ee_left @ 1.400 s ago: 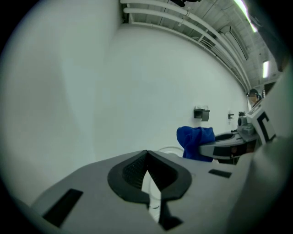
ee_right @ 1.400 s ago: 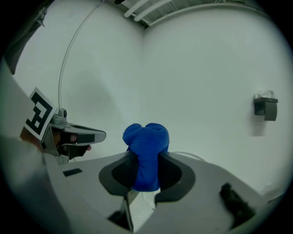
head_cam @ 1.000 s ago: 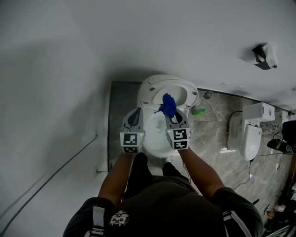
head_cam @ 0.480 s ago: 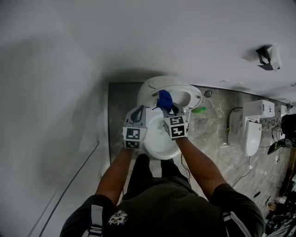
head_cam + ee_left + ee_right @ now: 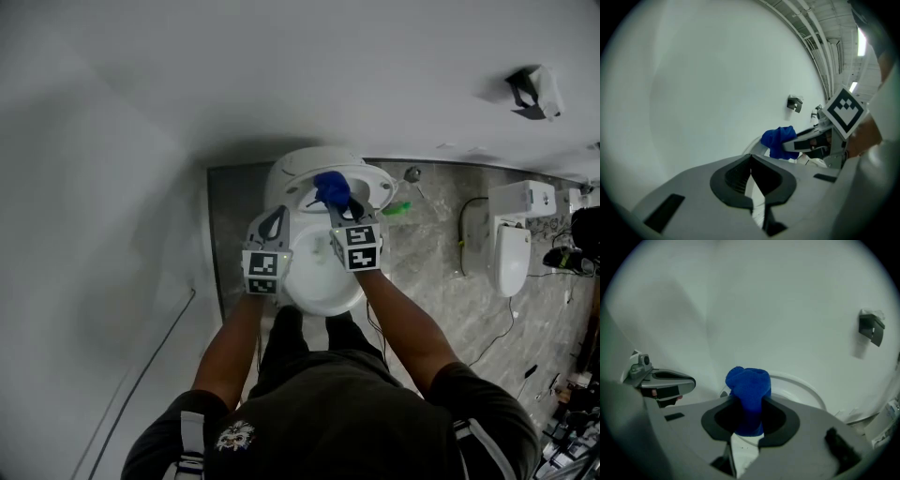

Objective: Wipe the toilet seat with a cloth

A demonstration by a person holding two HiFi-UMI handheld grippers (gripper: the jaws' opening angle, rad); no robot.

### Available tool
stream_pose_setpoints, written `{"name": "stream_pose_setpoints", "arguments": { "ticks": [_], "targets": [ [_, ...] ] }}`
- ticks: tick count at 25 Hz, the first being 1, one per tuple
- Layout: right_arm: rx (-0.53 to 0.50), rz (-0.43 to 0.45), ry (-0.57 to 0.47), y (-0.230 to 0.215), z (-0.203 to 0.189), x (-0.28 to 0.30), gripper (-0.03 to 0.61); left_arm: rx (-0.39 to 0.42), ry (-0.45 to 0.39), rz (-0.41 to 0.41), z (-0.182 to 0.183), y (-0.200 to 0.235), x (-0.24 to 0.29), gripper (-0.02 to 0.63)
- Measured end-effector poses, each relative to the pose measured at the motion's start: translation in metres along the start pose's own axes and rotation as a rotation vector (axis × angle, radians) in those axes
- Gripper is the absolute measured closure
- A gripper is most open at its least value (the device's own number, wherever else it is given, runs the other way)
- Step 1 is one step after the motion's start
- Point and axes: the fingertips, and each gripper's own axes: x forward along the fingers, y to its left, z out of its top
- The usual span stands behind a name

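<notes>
White toilet (image 5: 323,286) against a white wall, seen from above, with 2 bare arms reaching out over the bowl. Right gripper (image 5: 336,208) over the back of the bowl, jaws clamped on a blue cloth (image 5: 331,187). Cloth all bunched up in a lump, sticking out past the jaw tips, right up by the toilet seat (image 5: 382,184) at the back. Touching the seat or not: hard to tell. Left gripper (image 5: 274,217) just beside the right one, over the left side of the bowl, jaws pressed together with nothing between them. Black and white square markers on both grippers. Grey stone floor (image 5: 441,291) to the right, with a small green thing (image 5: 400,208) near the toilet. 1 more white toilet (image 5: 511,262) well apart, further right. Small black holder (image 5: 530,94) up on the wall.
</notes>
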Motion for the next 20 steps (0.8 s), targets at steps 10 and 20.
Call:
{"name": "stream_pose_setpoints", "arguments": {
  "ticks": [10,20],
  "targets": [
    [0.103,-0.139,-0.022,-0.091,-0.026,-0.02,0.486,0.024,0.003,-0.035,0.008,-0.03,0.039,0.603],
    [0.147,-0.175,0.031,-0.127,-0.073,-0.018,0.486,0.037,0.03,-0.089,-0.007,-0.078,0.066,0.603]
  ]
}}
